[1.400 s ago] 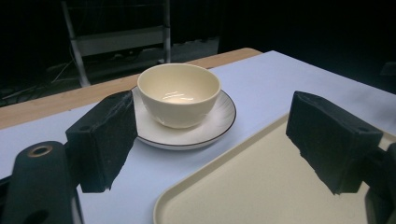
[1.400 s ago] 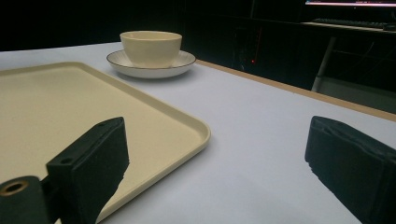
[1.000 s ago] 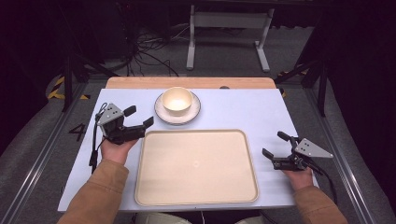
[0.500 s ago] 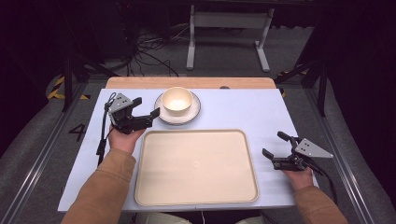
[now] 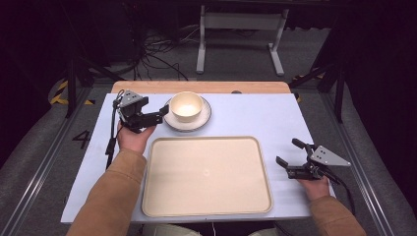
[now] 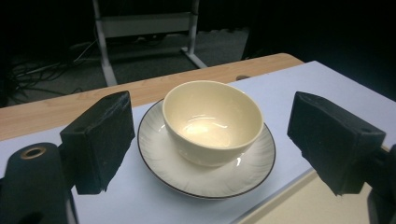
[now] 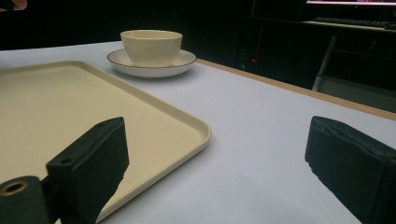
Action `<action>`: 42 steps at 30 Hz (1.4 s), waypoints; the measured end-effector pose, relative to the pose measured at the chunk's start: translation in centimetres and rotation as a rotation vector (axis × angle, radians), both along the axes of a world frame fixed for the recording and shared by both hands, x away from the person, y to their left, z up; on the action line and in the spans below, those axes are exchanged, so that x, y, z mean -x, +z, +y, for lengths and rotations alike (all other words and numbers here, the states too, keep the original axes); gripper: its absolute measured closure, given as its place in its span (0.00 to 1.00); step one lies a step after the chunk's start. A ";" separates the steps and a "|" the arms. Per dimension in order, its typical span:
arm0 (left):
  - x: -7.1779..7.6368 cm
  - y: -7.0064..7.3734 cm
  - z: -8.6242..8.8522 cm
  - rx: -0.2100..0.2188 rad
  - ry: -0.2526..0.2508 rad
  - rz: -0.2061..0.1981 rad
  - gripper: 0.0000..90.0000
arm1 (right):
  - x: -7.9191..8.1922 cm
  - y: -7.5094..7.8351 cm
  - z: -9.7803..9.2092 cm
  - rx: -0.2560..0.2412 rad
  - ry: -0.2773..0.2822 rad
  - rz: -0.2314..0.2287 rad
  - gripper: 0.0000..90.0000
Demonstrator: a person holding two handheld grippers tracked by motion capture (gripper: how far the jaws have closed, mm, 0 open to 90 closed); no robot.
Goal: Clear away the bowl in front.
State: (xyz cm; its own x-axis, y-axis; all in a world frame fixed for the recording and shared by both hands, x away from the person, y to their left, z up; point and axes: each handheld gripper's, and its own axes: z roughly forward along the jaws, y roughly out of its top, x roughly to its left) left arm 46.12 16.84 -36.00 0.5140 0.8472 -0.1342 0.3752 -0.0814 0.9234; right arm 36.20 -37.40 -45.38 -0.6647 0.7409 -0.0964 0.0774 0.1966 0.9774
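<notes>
Left gripper (image 5: 158,112) — jaws spread wide, nothing between them — is held just off the left edge of the saucer (image 5: 202,118), pointing at it. From the left gripper view, the cream bowl (image 6: 212,121) sits directly ahead between the two black pads (image 6: 100,140), still beyond them and untouched; the pads stand well wider than the bowl and roughly as wide as the saucer. Bowl stands upright in the middle of the saucer, empty, with a light glare on its inner floor. Saucer is white with a thin dark rim line and lies flat on the pale table (image 5: 255,113).

Taking the saucer as reference: the beige tray (image 5: 206,174) lies just on the near side of it, not touching, and carries nothing. A wooden strip (image 5: 201,87) runs along the table edge on the far side of the saucer.

Right gripper (image 5: 290,160) — jaws also wide apart and empty — rests low on the table well away from the saucer, to its near right, just beside the tray's right edge.
</notes>
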 end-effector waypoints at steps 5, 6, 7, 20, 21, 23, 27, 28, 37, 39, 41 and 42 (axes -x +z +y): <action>-1.0 0.1 -0.4 -0.064 0.058 0.060 0.19 | 0.0 0.0 0.0 -0.002 0.001 -0.003 0.07; -1.2 0.1 -0.4 -0.070 0.066 0.065 0.19 | 0.0 0.0 0.0 -0.001 0.000 -0.003 0.07; -1.4 0.1 -0.5 -0.080 0.074 0.073 0.19 | 0.0 0.0 0.0 -0.001 0.000 -0.004 0.07; -3.7 0.0 -1.3 -0.062 0.062 0.183 0.23 | 0.1 0.0 0.0 -0.006 0.004 -0.005 0.07; -3.9 -0.1 -1.3 -0.054 0.058 0.201 0.23 | 0.1 0.0 0.0 -0.006 0.004 -0.005 0.07; -4.4 -0.3 -1.3 -0.054 0.060 0.221 0.24 | 0.1 0.0 -0.1 -0.004 0.002 -0.006 0.07; -5.0 -0.6 -1.6 -0.049 0.065 0.239 0.24 | 0.1 0.0 -0.1 -0.006 0.002 -0.011 0.07; -5.0 -0.6 -1.6 -0.049 0.065 0.239 0.24 | 0.1 0.0 -0.1 -0.006 0.002 -0.011 0.07; -6.5 -2.0 -2.5 -0.079 0.061 0.285 0.28 | 0.1 0.0 -0.1 -0.007 0.003 -0.011 0.07; -6.9 -2.3 -2.9 -0.099 0.066 0.303 0.28 | 0.1 0.0 -0.1 -0.008 0.005 -0.014 0.07; -7.2 -2.5 -3.1 -0.102 0.067 0.312 0.28 | 0.1 0.0 -0.1 -0.008 0.006 -0.015 0.07; -7.2 -2.5 -3.1 -0.102 0.067 0.312 0.28 | 0.1 0.0 -0.1 -0.008 0.006 -0.015 0.07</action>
